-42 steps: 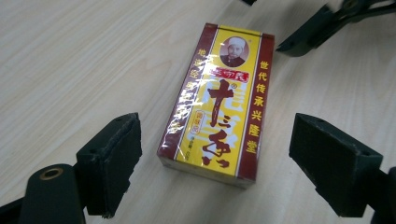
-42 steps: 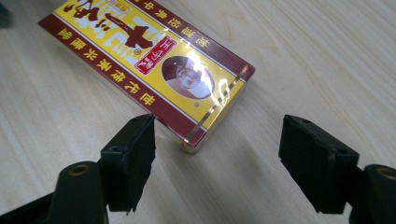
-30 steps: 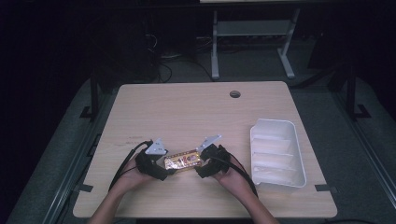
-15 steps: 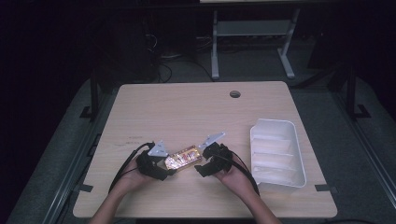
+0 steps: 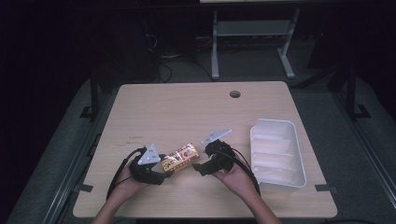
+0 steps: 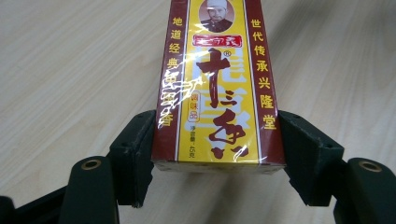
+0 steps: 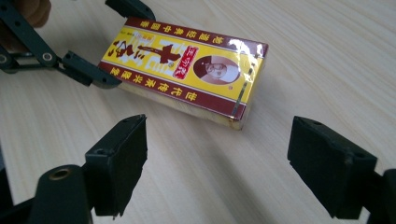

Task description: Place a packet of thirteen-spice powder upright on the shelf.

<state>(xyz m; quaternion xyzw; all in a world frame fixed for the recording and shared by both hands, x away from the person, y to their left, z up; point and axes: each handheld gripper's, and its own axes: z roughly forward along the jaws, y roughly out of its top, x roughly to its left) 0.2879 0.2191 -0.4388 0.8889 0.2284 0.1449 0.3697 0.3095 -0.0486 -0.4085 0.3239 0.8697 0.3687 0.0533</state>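
The box (image 6: 217, 88) looks like cardboard under a glossy clear film that catches the light in white glints. The table (image 5: 177, 112) it lies on has a smooth, matt, pale wood-grain top. Gripping the box, the left gripper (image 6: 217, 161) has matt black plastic-looking jaws. Beside the box, the tray (image 5: 299, 154) looks like smooth white plastic.

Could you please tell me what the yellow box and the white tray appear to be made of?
The box looks like printed cardboard in glossy clear film, given the glare streaks. The tray appears to be thin moulded white plastic, matte, with ridged dividers.
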